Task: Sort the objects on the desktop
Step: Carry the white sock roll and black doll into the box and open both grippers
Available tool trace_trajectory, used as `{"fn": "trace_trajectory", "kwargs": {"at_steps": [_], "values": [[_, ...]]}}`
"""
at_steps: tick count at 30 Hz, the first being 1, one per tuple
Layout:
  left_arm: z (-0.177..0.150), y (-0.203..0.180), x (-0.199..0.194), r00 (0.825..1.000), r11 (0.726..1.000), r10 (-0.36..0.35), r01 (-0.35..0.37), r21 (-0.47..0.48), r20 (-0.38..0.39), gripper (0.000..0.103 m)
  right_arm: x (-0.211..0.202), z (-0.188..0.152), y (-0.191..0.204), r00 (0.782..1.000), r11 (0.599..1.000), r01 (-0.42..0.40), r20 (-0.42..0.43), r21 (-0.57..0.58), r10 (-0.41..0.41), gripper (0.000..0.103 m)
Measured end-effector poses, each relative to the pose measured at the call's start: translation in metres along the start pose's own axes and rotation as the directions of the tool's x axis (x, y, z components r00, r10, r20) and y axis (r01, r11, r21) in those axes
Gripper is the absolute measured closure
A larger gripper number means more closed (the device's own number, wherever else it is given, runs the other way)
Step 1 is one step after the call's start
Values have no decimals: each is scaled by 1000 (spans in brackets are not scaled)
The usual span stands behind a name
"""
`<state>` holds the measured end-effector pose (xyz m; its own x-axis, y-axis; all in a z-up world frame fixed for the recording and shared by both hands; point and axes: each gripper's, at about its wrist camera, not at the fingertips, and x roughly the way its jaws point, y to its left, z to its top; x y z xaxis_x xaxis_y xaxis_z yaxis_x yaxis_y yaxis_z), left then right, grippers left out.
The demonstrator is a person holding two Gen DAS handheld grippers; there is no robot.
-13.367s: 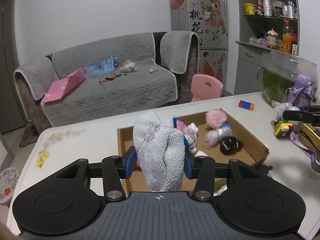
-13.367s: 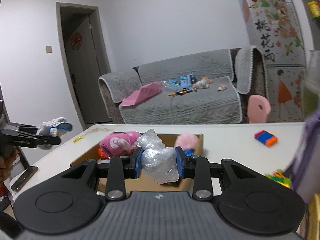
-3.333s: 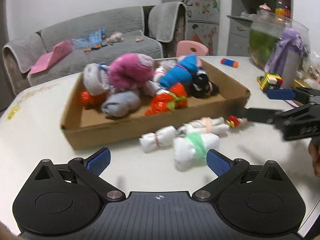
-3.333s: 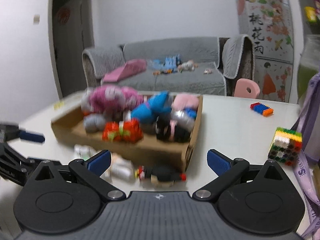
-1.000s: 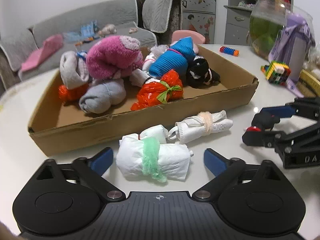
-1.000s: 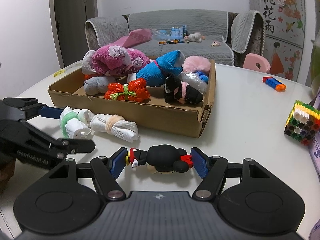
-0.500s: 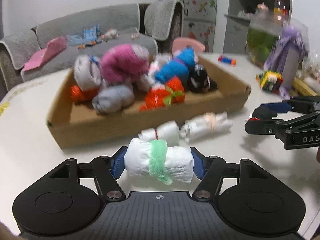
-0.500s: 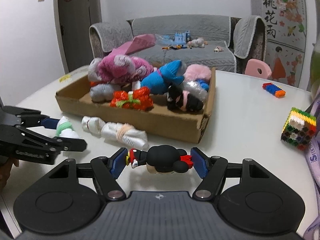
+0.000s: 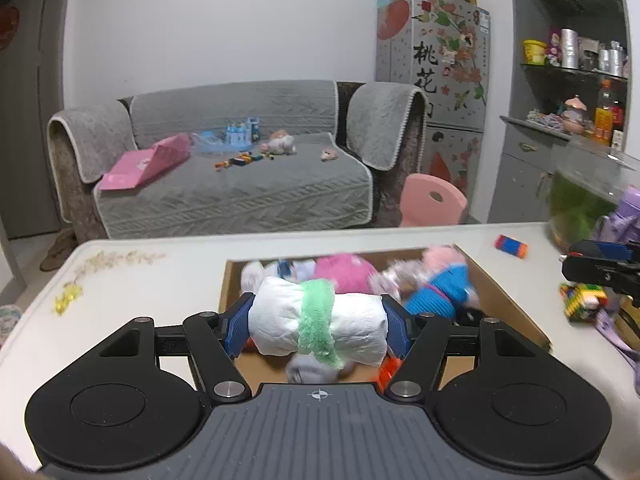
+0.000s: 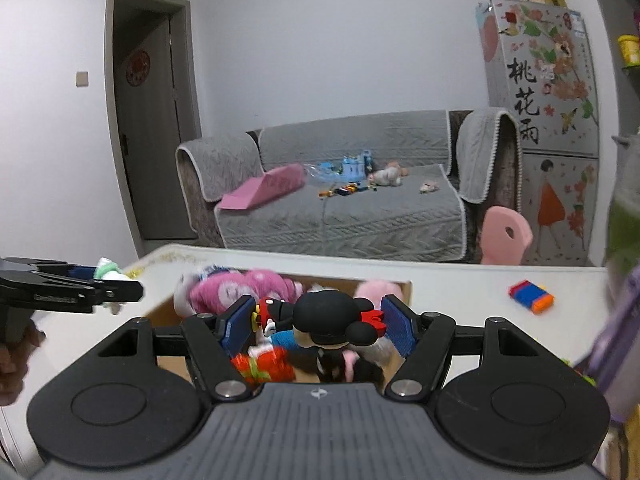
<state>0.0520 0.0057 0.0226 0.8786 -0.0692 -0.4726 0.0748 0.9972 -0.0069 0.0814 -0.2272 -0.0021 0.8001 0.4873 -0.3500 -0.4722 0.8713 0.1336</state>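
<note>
Now left gripper [image 9: 318, 328] clamps white roll [image 9: 320, 326]; right gripper [image 10: 318, 325] clamps mouse figure [image 10: 324, 318]

Fridge [image 10: 540, 92] door: 桃花雨 (big black chars, vert.); nothing else legible.

A grey quilted sofa [image 9: 236, 184] is set against a plain white wall [image 9: 224, 24], with a decorated fridge [image 9: 434, 80] and a pink child's chair [image 9: 432, 200] beside it. A dark door [image 10: 148, 136] is seen at the left.
</note>
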Motion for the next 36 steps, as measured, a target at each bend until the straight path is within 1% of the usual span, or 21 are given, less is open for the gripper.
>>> {"fn": "trace_trajectory", "kwargs": {"at_steps": [4,6,13,16,19,24,27,36], "values": [[6,6,23,1000,999,-5,3,-42,-27,32,22,8,0,999,1000,-30,-12,-2,30,38],[6,12,31,999,998,-7,4,-58,-44,32,25,10,-1,999,999,-44,-17,6,44,38],[7,26,41,997,996,-1,-6,-88,-83,32,37,8,4,995,996,-88,-45,28,89,38],[5,26,42,996,997,1,-7,-74,-89,32,36,6,11,994,995,-97,-51,17,98,38],[-1,25,47,994,998,-2,-5,-60,-111,32,38,1,13,993,995,-98,-61,14,99,38],[-12,21,54,989,1000,-2,1,-2,-147,32,42,-5,16,991,996,-93,-93,0,92,38],[-18,20,57,986,1000,-11,13,12,-166,32,44,-10,18,990,997,-83,-119,-6,81,38],[-29,18,72,973,999,-37,42,18,-228,32,55,-28,20,976,998,-56,-208,7,56,38]]}}
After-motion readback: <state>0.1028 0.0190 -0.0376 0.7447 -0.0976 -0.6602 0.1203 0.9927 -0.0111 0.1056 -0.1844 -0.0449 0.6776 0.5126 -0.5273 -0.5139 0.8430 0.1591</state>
